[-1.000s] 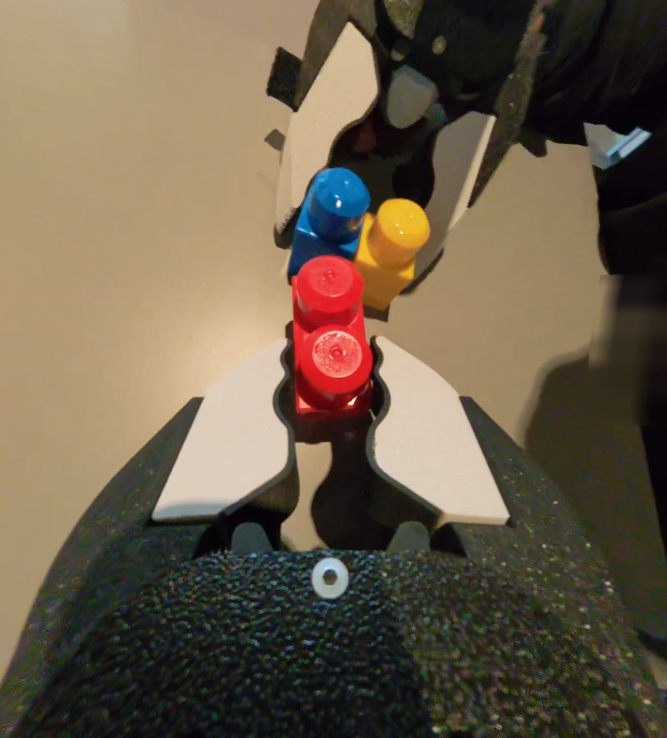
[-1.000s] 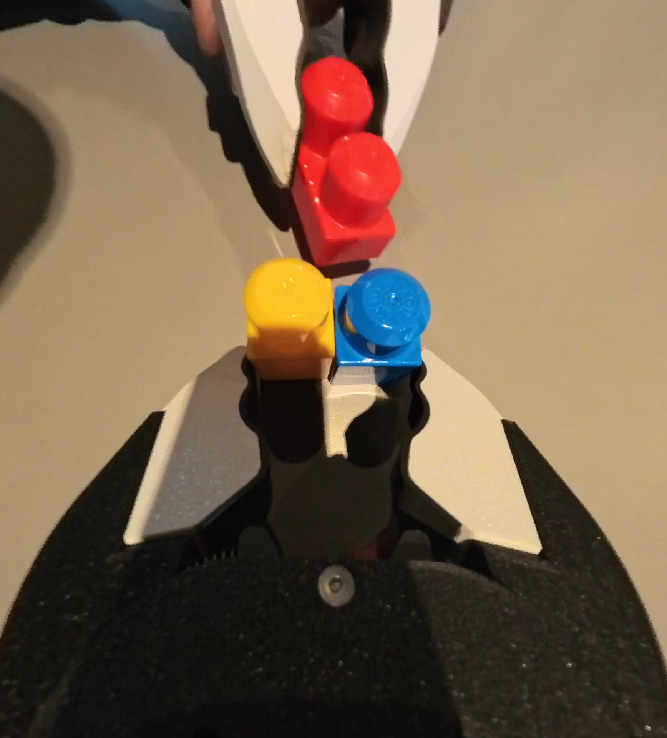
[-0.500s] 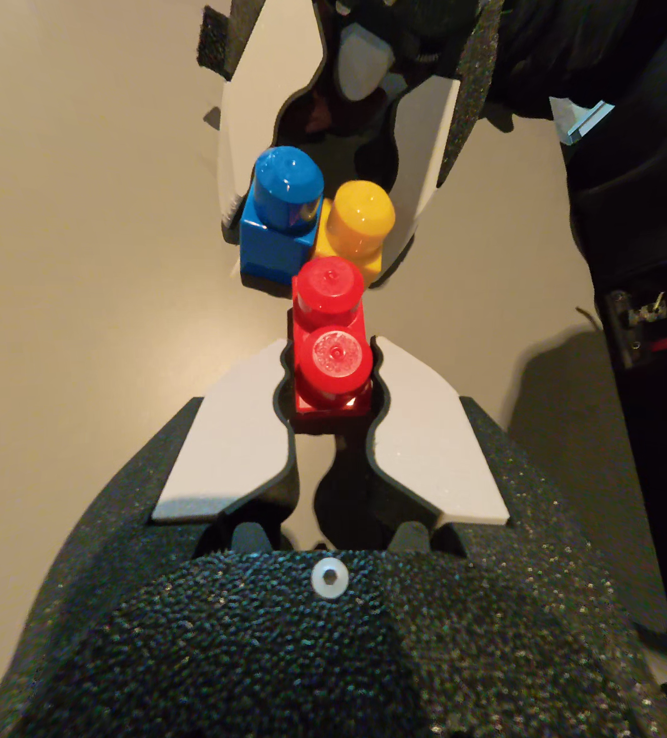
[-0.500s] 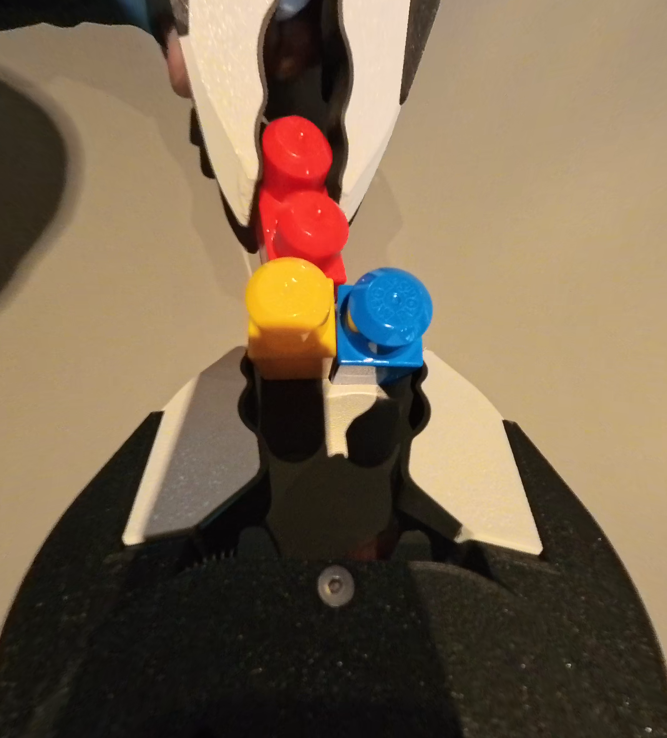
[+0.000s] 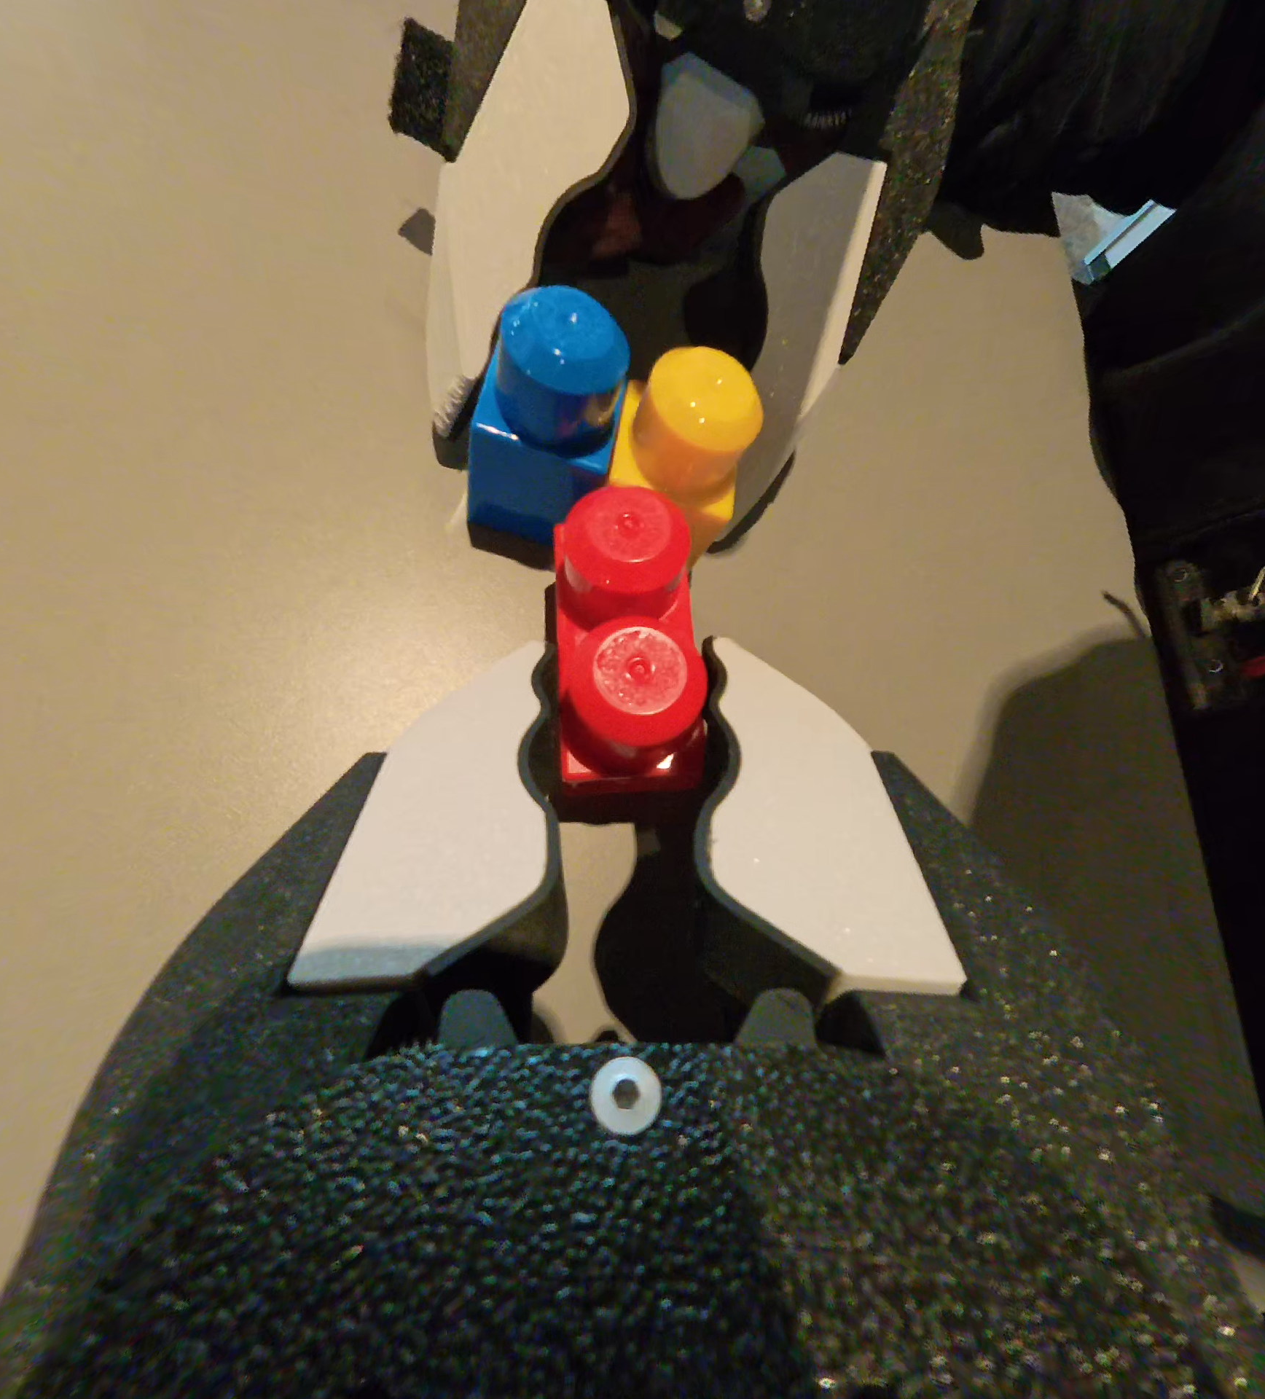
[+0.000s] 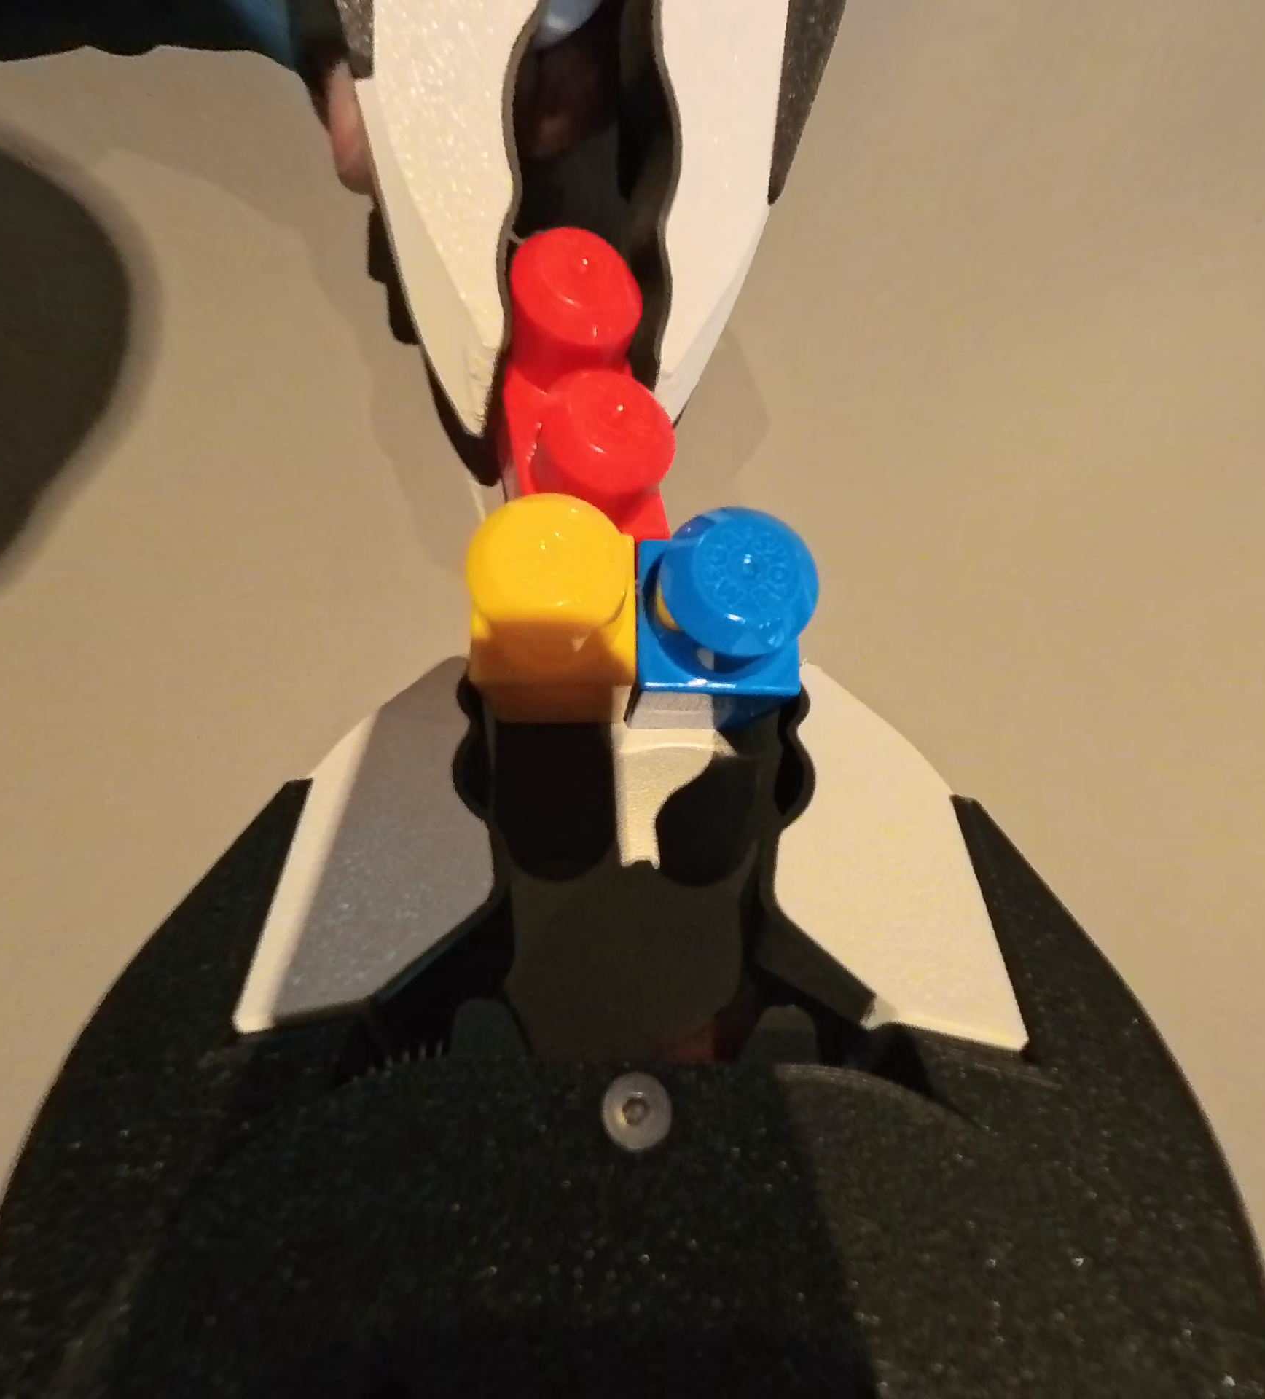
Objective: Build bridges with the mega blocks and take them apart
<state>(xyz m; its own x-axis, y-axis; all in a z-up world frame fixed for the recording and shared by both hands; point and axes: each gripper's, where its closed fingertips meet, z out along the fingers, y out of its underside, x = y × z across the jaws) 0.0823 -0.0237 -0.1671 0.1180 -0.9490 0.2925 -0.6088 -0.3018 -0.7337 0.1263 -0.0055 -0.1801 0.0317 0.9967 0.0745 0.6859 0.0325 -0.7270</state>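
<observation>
Over the last second the left tool [image 5: 629, 704], clamped on the red two-stud block [image 5: 626, 643], has closed in on the yellow block [image 6: 550, 598] and blue block [image 6: 720, 613] pinched together by the right tool [image 6: 633, 681] above the counter [image 6: 1068, 378]; capping the bridge looks imminent

A plain, matte beige table [image 5: 160, 530] fills both views, warmly lit and darkened by soft shadows [image 6: 9, 363], and whether the red block [image 5: 626, 681] or the yellow-and-blue block pair [image 5: 675, 439] rests on it cannot be told.
</observation>
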